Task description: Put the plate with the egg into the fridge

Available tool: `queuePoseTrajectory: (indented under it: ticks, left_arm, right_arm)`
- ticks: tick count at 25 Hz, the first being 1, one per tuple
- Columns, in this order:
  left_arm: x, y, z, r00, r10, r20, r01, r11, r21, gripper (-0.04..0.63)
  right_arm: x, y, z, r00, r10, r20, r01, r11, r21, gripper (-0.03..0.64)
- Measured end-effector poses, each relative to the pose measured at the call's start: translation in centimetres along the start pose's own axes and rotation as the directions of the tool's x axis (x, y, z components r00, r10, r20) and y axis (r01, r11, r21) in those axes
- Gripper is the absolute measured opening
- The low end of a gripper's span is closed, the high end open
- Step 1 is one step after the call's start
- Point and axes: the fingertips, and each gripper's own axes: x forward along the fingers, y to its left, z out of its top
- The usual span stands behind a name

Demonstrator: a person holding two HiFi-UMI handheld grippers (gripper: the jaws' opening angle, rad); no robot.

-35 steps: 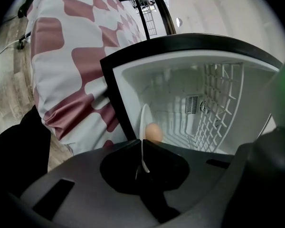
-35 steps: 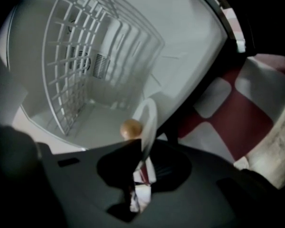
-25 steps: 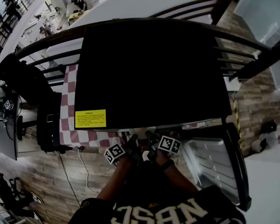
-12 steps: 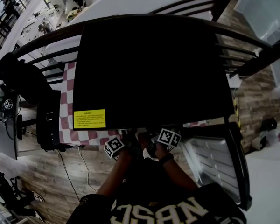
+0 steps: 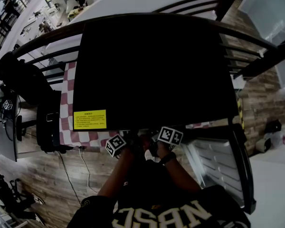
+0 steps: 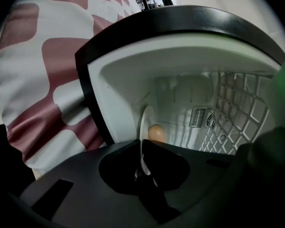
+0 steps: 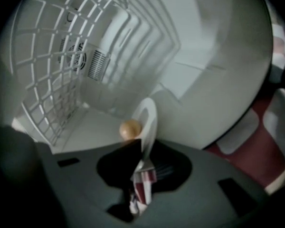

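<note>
Rim of plate [image 6: 143, 127] inside fridge [image 6: 118, 89] mouth, walls apart.

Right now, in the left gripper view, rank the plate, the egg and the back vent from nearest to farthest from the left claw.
1. The plate: pinched edge-on in the left claw, at centre.
2. The egg: on the plate, just past the claw.
3. The vent: on the fridge back wall, right of the egg.

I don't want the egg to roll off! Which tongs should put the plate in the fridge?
Left, barely: both left tongs and right tongs pinch the plate, egg on it, at the open fridge, but left's grip looks tighter.
</note>
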Motion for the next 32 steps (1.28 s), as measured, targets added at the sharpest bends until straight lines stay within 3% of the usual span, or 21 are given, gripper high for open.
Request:
queuePoseTrajectory:
  ticks: [6,12,16,22,28,32]
  left_arm:
    - [0.2,-0.1,0.2,1.000,-0.006,0.010,0.006,1.000,0.001,0.031]
    - [0.4,-0.1,0.5,1.000,-0.003,0.023,0.003,1.000,0.003,0.031]
    - [0.5,-0.2,0.4,1.000,0.011,0.020,-0.011,1.000,0.012,0.032]
    - [0.0,-0.9,-0.3,0.999,0.002,-0.038,0.000,0.998,0.056,0.147]
    - [-1.8,-1.3,-1.4,0.996,0.001,-0.089,0.014,0.986,0.164,0.190]
    - [-3.4,-1.9,-1.9,0.995,0.009,-0.099,0.020,0.958,0.287,0.190]
  right_arm:
    - [-0.1,0.2,-0.3,0.998,0.010,-0.063,-0.013,0.999,-0.044,0.070]
    - [-1.2,0.6,-1.1,0.992,0.042,-0.120,-0.047,0.998,-0.038,0.185]
    - [-2.9,-0.1,-2.0,0.991,0.020,-0.134,-0.027,0.998,-0.054,0.210]
    - [-4.3,-0.5,-4.3,0.991,0.079,-0.103,-0.082,0.996,-0.022,0.207]
    - [-3.8,0.5,-5.5,0.988,0.151,-0.029,-0.151,0.988,-0.014,0.202]
    - [-3.3,0.3,-5.4,0.989,0.147,0.021,-0.146,0.989,-0.026,0.174]
